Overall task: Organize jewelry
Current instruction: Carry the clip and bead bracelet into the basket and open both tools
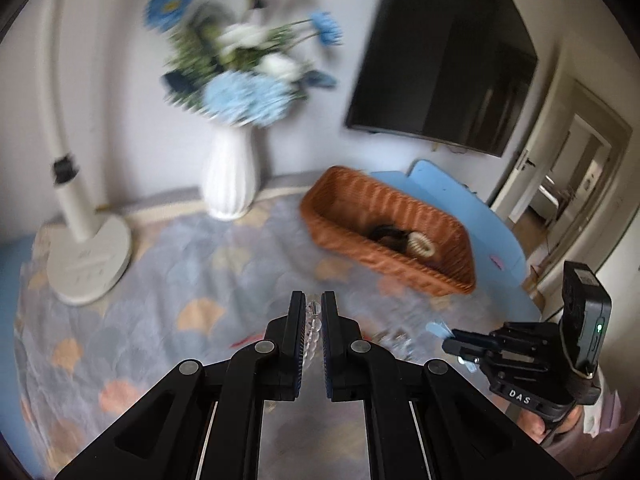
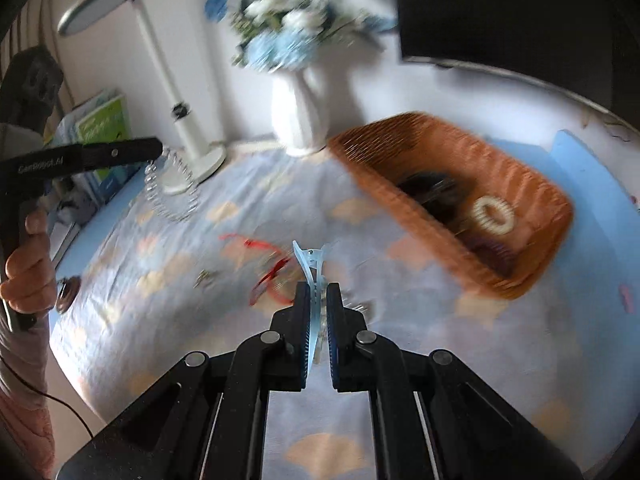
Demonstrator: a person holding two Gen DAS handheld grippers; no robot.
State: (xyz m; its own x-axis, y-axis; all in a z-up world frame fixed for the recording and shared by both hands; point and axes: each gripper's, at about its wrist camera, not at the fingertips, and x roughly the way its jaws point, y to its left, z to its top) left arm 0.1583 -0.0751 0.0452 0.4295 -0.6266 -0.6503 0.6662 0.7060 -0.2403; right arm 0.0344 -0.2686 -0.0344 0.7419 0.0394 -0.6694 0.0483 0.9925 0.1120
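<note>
Left gripper (image 1: 312, 300) grips bead bracelet (image 1: 313, 320) — right gripper (image 2: 319, 292) grips hair clip (image 2: 312, 276).

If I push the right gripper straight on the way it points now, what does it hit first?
Probably the patterned tablecloth ahead of the blue hair clip that the right gripper holds; further along stands the white vase. The wicker basket lies right of that line. Blur leaves depth uncertain.

Your left claw (image 1: 312, 300) holds a clear beaded bracelet (image 1: 311, 325) above the worktop (image 1: 208, 280); your right claw (image 2: 318, 294) holds a pale blue plastic hair clip (image 2: 311, 276). Ahead to the right sits the brown woven basket (image 2: 532, 184), a cream ring-shaped hair tie (image 2: 493, 215) inside. Behind stands the white ribbed vase (image 1: 229, 176), the white desk lamp (image 1: 86, 256) to its left.
</note>
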